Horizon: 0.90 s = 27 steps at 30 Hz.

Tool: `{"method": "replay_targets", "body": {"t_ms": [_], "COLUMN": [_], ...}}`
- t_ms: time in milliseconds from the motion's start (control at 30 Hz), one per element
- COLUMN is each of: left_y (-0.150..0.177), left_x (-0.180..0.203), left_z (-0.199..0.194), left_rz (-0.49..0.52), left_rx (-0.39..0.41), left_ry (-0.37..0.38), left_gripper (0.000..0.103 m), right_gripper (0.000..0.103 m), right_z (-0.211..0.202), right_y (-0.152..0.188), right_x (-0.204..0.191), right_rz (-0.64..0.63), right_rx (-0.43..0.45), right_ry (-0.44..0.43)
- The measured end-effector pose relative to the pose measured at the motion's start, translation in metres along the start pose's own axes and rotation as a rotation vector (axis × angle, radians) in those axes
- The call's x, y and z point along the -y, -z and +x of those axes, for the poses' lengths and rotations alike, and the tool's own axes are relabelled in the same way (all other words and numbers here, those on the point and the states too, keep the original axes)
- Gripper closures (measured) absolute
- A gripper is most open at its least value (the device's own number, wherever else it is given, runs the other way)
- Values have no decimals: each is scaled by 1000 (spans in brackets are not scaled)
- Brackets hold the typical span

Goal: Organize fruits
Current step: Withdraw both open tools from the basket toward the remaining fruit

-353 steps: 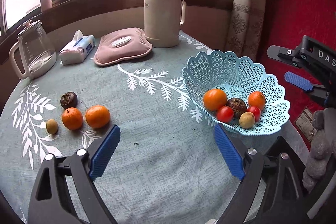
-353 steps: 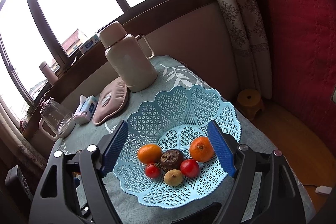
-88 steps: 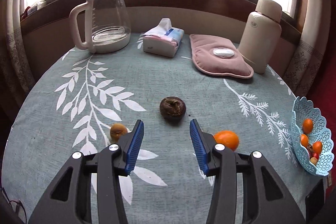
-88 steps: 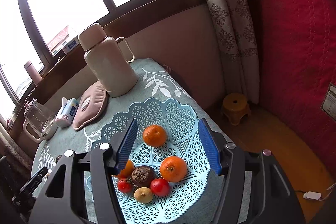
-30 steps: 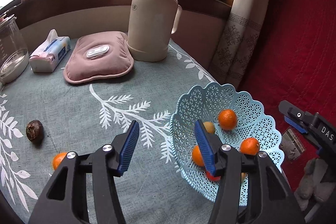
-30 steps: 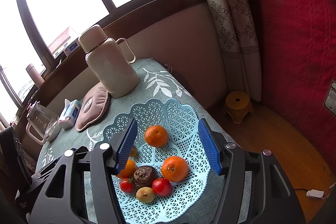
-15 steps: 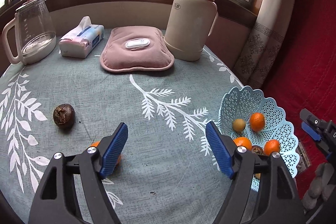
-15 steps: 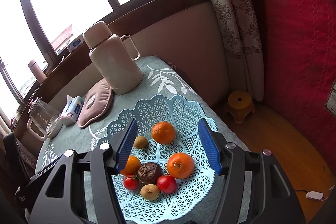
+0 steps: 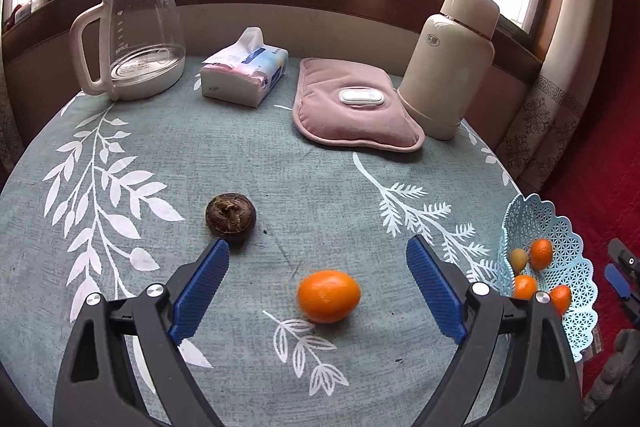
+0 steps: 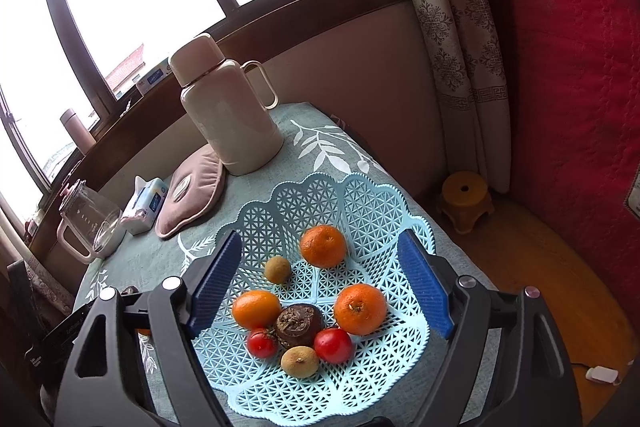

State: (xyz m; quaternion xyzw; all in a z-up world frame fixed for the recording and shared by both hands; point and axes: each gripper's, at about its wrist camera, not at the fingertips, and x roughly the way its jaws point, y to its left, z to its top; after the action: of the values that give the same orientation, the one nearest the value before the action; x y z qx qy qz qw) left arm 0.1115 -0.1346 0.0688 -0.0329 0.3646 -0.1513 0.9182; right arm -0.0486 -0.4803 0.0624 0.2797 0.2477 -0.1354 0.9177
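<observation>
Your left tongs (image 9: 316,279) are wide open with the orange (image 9: 328,295) sitting low-center between the pads, so drop straight down and squeeze gently around its middle, while the empty, open right tongs (image 10: 320,283) hover over the basket (image 10: 360,195).

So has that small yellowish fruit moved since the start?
Yes. The small yellowish fruit now lies in the blue basket; earlier it sat on the tablecloth beside the dark brown fruit.
</observation>
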Motion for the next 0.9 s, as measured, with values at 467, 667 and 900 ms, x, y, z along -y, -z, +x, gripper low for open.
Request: {"method": "replay_targets", "body": {"t_ms": [467, 667, 900], "left_y": [3, 4, 6], "left_x": [-58, -63, -59], "left_z": [-3, 2, 15], "left_rz": [-86, -75, -41], "left_rx": [3, -2, -30], "left_ry": [-96, -116, -124], "left_gripper": [13, 13, 13], "right_gripper": [21, 21, 21], "right_z": [-5, -8, -11], "right_y": [9, 17, 37], "right_x": [-27, -49, -82], "right_rz": [-79, -139, -264], "right_rx": [-12, -27, -40], "right_ry": [-70, -123, -158]}}
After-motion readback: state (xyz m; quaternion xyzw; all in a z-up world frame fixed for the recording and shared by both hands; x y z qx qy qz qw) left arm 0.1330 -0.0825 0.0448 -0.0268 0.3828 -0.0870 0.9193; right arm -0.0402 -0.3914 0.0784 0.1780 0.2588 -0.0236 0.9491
